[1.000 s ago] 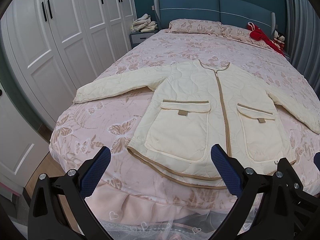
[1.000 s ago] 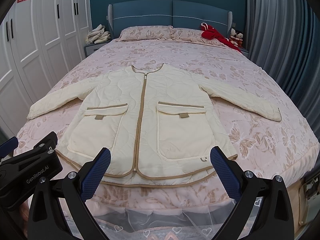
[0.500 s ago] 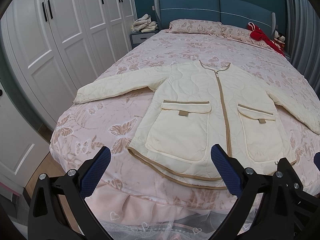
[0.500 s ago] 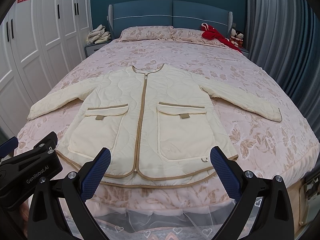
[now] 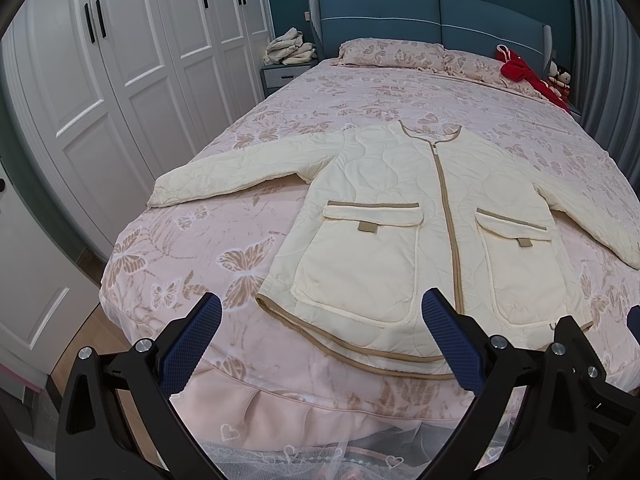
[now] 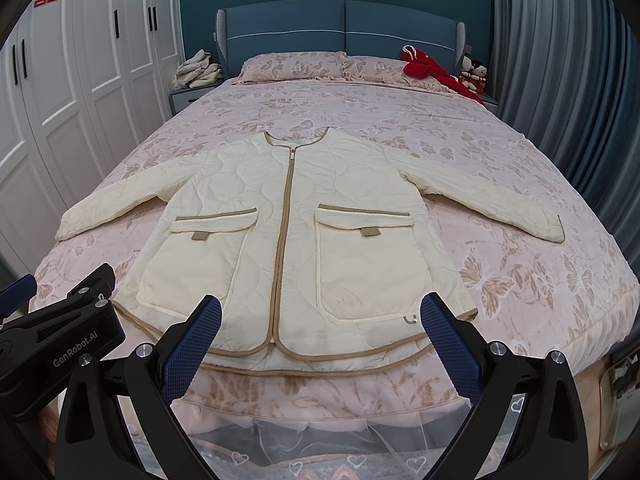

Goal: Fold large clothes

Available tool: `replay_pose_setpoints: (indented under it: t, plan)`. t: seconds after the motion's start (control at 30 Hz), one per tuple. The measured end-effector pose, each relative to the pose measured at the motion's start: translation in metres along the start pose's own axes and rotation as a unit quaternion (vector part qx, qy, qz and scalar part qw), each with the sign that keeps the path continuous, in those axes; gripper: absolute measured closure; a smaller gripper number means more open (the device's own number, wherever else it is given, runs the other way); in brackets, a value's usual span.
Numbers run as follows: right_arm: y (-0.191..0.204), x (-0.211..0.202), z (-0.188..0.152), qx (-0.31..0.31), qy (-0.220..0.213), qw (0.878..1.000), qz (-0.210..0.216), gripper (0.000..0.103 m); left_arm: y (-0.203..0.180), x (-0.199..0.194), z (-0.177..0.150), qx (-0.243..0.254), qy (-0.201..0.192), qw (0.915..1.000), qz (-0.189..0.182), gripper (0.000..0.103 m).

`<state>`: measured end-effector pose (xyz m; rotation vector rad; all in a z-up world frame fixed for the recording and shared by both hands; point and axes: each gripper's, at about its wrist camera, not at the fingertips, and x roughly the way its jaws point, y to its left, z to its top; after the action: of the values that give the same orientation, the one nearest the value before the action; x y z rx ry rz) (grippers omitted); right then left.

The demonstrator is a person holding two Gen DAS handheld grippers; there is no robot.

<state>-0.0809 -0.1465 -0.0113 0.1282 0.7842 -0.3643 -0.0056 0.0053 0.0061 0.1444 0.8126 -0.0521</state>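
While jaws gape, quilted cream jacket [image 6: 296,236] lies flat, sleeves spread.

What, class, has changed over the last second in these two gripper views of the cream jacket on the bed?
Nothing has visibly changed. The cream jacket lies flat, zipped and face up on the bed with both sleeves spread, as before. The left gripper and the right gripper hover open above the hem at the foot of the bed, holding nothing.
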Motion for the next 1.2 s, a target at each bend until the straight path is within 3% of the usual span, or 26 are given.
replay_pose_setpoints:
  t: [0.37, 0.7, 1.03, 1.2]
  plan:
    - [0.007, 0.007, -0.001, -0.001, 0.010, 1.000, 0.019, 0.005, -0.002, 0.005, 0.004, 0.005, 0.008, 0.9999, -0.008, 0.005]
    - [-0.025, 0.054, 0.004, 0.031, 0.039, 0.999, 0.013, 0.005, -0.013, 0.054, 0.010, 0.009, 0.035, 0.9993, -0.013, 0.005]
    - [-0.132, 0.119, 0.041, 0.121, 0.040, 0.992, -0.027, 0.005, -0.016, 0.111, 0.034, -0.032, 0.067, 0.9972, -0.010, 0.005]
    - [-0.233, 0.171, 0.050, 0.232, 0.057, 0.970, -0.053, 0.005, -0.023, 0.137, 0.048, -0.035, 0.065, 0.9973, 0.005, 0.005]
